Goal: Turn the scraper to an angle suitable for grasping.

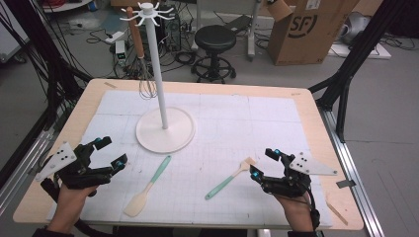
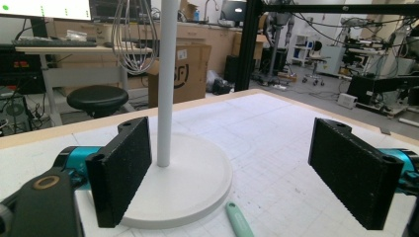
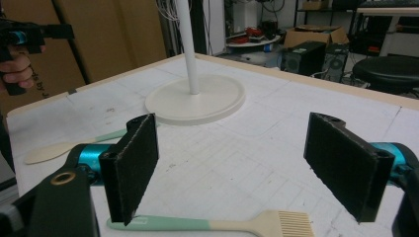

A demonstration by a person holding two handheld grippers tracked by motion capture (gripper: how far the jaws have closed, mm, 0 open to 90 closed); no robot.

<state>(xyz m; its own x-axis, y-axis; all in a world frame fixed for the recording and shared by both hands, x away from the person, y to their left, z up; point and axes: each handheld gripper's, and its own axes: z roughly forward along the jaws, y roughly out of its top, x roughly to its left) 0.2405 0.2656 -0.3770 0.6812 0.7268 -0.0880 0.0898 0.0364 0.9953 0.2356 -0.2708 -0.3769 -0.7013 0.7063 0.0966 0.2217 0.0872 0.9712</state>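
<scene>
**A:** Both grippers, left point(image 1: 106, 154) and right point(image 1: 264, 164), sit wide open at the bottom, gripping nothing. Progress?

**B:** Barely any imo. Whisk point(image 1: 144, 74) hangs upper left on the rack point(image 1: 165, 129); spatula point(image 1: 147, 187) and pastry brush point(image 1: 230, 177) lie lower centre, unhung.

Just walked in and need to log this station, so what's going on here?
A person holds a tool in each hand over the table. The left tool and the right tool are both open and hold nothing. A spatula and a brush lie flat on the mat in front of them. A whisk hangs from the white rack, whose round base stands on the mat.
</scene>
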